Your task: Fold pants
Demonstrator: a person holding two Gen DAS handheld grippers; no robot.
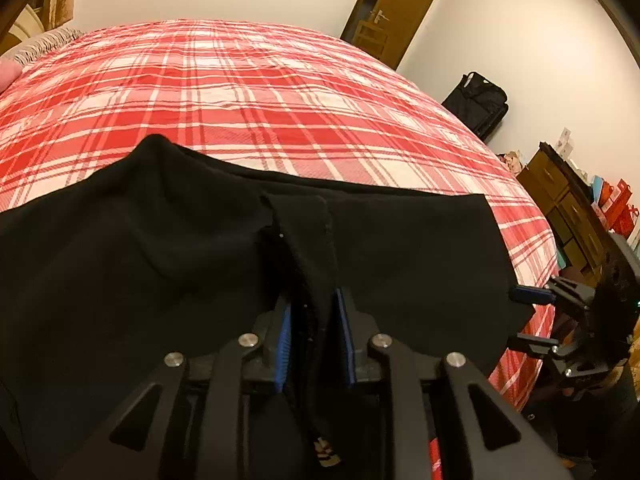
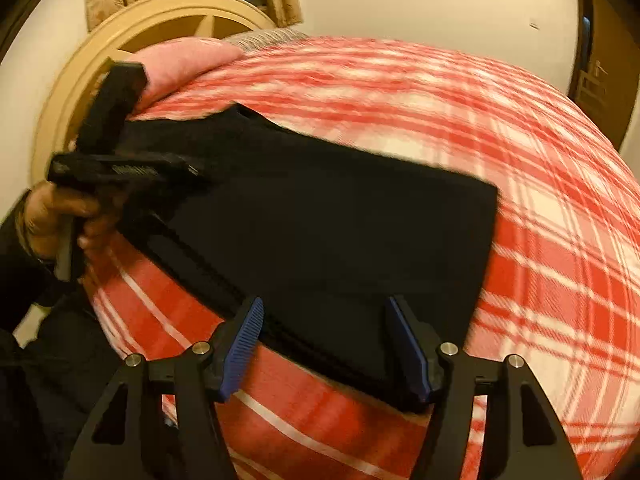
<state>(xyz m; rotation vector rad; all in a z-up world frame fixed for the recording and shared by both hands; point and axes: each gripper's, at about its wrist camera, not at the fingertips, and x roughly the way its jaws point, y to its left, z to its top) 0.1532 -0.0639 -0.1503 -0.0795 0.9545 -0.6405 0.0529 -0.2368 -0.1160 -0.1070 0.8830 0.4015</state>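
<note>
Black pants (image 1: 160,248) lie on a bed with a red and white plaid cover (image 1: 240,80). My left gripper (image 1: 314,312) is shut on a bunched fold of the pants, which it lifts off the bed. In the right wrist view the pants (image 2: 320,220) lie as a flat black panel on the cover (image 2: 540,200). My right gripper (image 2: 324,344) is open, its blue pads either side of the pants' near edge. The left gripper (image 2: 120,160) shows at the far left, held by a hand. The right gripper (image 1: 536,316) shows at the pants' right edge.
A pink pillow (image 2: 180,64) and a round wooden headboard (image 2: 132,32) are at the head of the bed. A brown door (image 1: 396,12), a black bag (image 1: 480,104) and a wooden dresser (image 1: 560,200) with red bags stand along the far wall.
</note>
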